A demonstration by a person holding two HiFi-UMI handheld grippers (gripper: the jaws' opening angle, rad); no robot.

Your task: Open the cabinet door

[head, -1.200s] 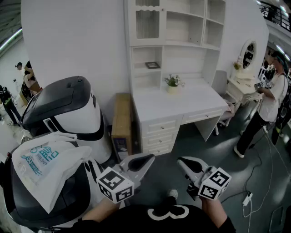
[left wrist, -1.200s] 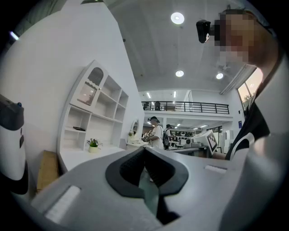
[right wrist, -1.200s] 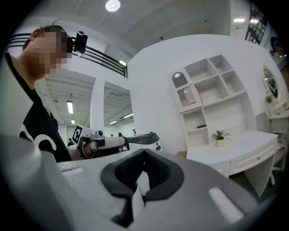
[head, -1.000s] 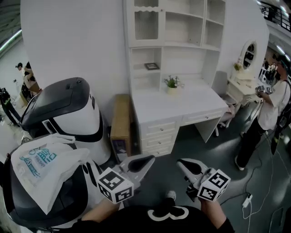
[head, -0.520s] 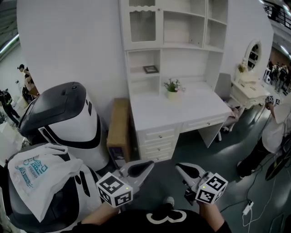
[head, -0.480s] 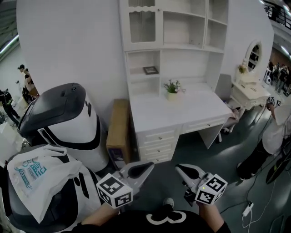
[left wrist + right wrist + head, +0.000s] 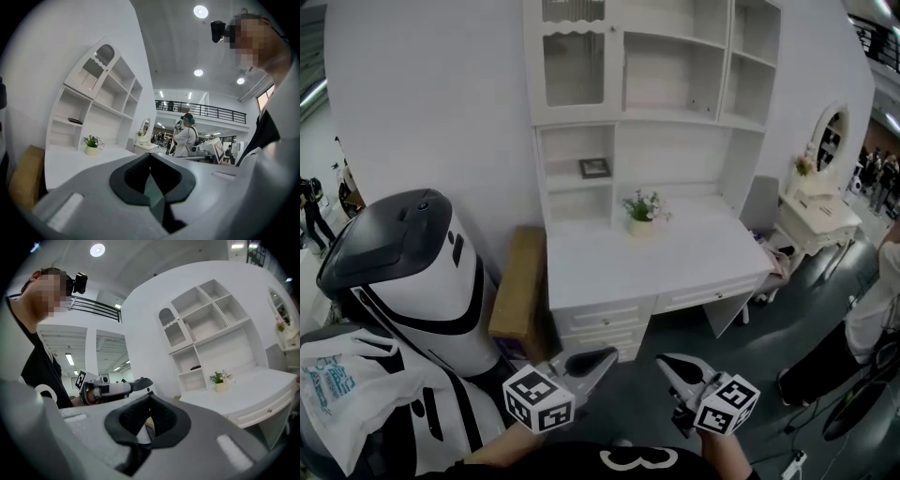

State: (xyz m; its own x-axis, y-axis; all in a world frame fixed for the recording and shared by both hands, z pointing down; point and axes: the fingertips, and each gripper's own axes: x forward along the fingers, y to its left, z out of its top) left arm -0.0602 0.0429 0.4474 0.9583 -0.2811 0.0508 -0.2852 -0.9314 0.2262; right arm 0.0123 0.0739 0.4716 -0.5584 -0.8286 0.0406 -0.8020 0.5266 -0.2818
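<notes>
You moved nearer the white table with shelf unit [image 7: 661,262] than a second before, so it filled more of the head view. The white glass-fronted cabinet door [image 7: 573,67] sat closed at its upper left, well apart from both grippers. The left gripper [image 7: 592,359] and right gripper [image 7: 671,364] stayed fully closed, holding nothing.

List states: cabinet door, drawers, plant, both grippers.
Cabinet door: closed, untouched.
Desk drawers: closed.
Potted plant: upright.
Left gripper: shut, empty.
Right gripper: shut, empty.
</notes>
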